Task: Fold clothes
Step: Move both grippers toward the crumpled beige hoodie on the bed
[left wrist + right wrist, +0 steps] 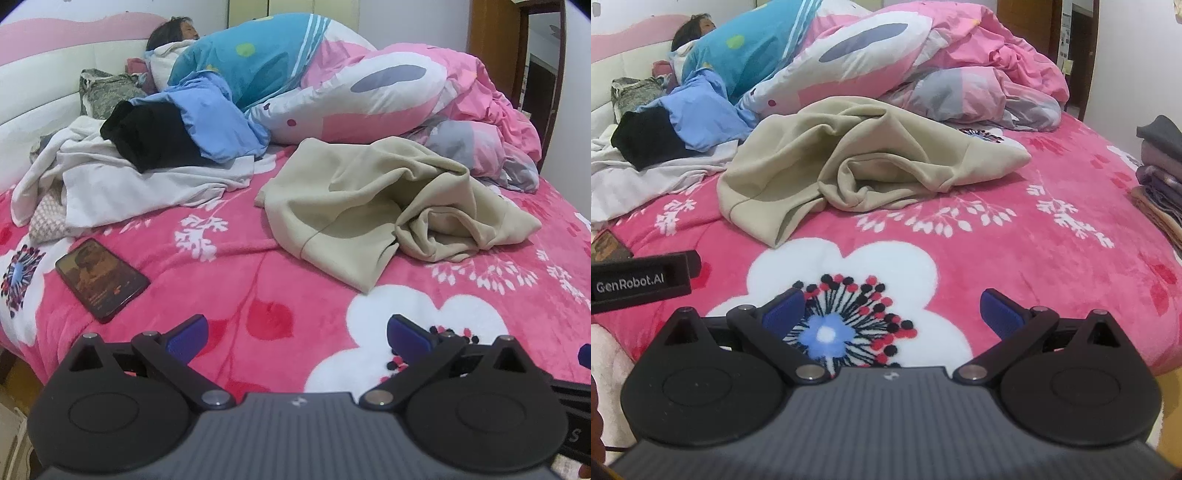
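A crumpled beige garment (373, 206) lies in a heap on the pink flowered blanket (258, 280); it also shows in the right wrist view (849, 162). My left gripper (297, 332) is open and empty, low over the blanket's near edge, well short of the garment. My right gripper (892, 308) is open and empty over the big white flower print (849, 273), also short of the garment. The left gripper's body shows at the left of the right wrist view (642, 282).
A phone (101, 278) lies on the blanket at left. White, black and blue clothes (147, 147) are piled at back left. A person (181, 31) sleeps under quilts (369, 96) at the back. Folded clothes (1160, 173) are stacked at right.
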{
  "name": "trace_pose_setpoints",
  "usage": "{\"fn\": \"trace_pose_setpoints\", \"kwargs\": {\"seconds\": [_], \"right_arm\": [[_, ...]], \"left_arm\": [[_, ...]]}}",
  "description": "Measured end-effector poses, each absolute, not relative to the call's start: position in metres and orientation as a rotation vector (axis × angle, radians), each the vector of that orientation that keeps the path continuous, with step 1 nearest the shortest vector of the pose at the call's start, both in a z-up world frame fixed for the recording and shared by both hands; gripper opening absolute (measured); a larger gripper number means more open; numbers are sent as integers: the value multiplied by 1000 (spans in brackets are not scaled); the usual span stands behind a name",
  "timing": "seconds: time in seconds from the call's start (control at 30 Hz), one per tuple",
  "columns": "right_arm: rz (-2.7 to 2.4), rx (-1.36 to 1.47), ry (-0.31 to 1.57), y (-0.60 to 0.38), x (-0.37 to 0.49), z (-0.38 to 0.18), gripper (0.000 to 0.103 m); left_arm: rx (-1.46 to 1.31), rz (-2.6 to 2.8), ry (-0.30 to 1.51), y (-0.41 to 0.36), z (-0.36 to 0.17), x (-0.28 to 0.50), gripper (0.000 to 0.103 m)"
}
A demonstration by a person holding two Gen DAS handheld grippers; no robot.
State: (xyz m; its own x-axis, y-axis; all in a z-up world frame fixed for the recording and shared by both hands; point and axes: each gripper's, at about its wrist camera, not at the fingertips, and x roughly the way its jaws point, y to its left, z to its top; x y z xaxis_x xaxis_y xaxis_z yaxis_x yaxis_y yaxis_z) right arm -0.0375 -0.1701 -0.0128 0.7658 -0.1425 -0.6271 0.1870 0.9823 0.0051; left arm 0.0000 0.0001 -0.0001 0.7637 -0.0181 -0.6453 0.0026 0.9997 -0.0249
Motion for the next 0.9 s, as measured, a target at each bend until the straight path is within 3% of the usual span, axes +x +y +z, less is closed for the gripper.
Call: {"fn": "trace_pose_setpoints", "kwargs": {"seconds": [0.9], "right_arm": [[-216,46,726,-175,-26,-18,102]], "left_arm": [[-87,-3,700,15,-15,-2,103]]}}
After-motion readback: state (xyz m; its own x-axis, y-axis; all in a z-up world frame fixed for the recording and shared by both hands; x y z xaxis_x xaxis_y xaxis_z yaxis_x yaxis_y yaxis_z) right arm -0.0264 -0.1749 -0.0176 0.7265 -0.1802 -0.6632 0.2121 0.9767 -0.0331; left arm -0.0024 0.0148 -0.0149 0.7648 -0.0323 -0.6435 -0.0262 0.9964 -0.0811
